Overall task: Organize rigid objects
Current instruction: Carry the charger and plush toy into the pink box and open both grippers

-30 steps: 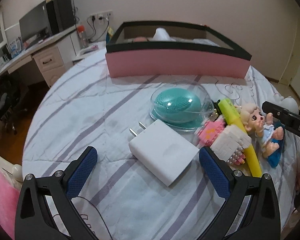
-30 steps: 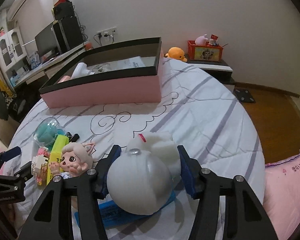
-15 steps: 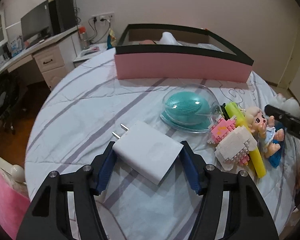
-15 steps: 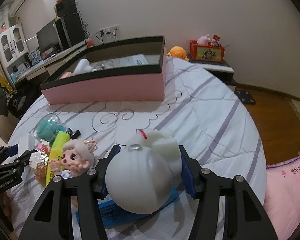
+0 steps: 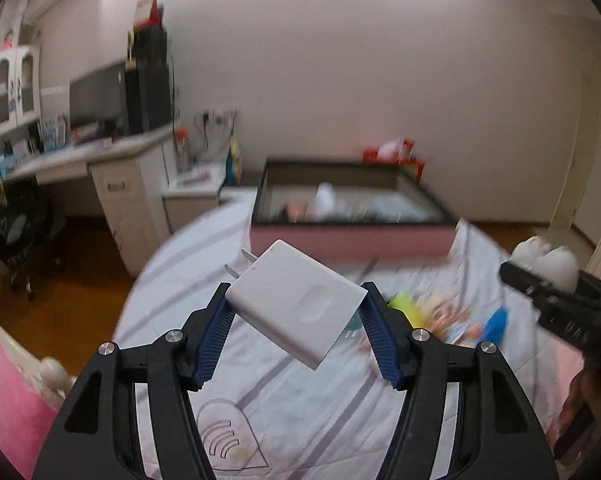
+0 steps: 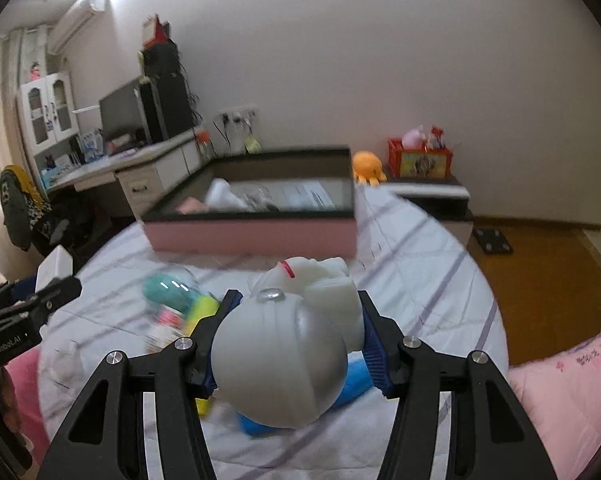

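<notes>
In our left gripper [image 5: 296,334] we hold a flat white plastic wall charger with two metal prongs [image 5: 296,306], pinched by its edges between the blue ribbed pads [image 5: 374,336], tilted, with the prongs pointing up and to the left. It hangs in the air above the white bedspread with grey-purple stripes [image 5: 300,412]. In our right gripper [image 6: 296,340] we clasp a rounded white plastic figurine with a small red mark and a metal stud on top [image 6: 288,340], its bulk filling the gap between the pads, and it too is clear of the bed.

Just beyond and below the right gripper a blue flat object [image 6: 352,380] lies on the bedspread. A little farther, to the left, a blurred cluster sits on the cloth: a yellow highlighter [image 6: 202,308], a teal oval piece under a clear dome [image 6: 166,286], and something small and pink and white that we cannot make out. From the left wrist view the same cluster shows only as smeared yellow, blue and a doll shape past the charger.

Farther back on the bed stands a shallow open pink box with a dark rim [image 6: 252,236], holding a white piece, a pink piece and some printed paper. Beyond it an orange plush octopus [image 6: 366,168] sits beside a red storage box [image 6: 418,158] on a low cabinet. Along the far left wall we see a white desk with drawers [image 5: 116,184] and a dark monitor [image 6: 120,112].
</notes>
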{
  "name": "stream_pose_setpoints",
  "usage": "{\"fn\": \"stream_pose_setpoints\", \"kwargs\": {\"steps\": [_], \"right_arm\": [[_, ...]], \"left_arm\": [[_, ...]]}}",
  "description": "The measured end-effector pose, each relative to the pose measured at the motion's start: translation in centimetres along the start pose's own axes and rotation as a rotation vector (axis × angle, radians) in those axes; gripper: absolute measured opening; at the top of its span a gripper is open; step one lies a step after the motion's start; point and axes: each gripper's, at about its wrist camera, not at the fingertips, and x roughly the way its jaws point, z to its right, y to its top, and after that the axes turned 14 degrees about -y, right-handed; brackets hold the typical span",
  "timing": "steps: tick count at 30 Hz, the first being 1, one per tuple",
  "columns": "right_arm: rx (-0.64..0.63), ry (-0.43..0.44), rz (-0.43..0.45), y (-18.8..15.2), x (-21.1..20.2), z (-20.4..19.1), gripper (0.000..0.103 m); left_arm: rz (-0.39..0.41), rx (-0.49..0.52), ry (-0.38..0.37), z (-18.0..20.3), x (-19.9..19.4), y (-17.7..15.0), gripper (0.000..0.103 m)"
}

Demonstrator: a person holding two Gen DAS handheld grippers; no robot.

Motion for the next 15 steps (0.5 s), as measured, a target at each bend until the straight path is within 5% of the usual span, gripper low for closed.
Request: {"fn": "stream_pose_setpoints", "kwargs": {"steps": [8,15], "right_arm": [[-0.011,0.019,0.185,2.2,-5.9,-2.2,0.057],[-0.027,0.029,0.261,3.4,-8.3,-3.3,0.057]], "left_arm": [[0.164,0.083,0.043,2.0,-4.5,2.6,0.064],[0.253,0.121,0.064,2.9,-7.7,3.6,0.064]]}}
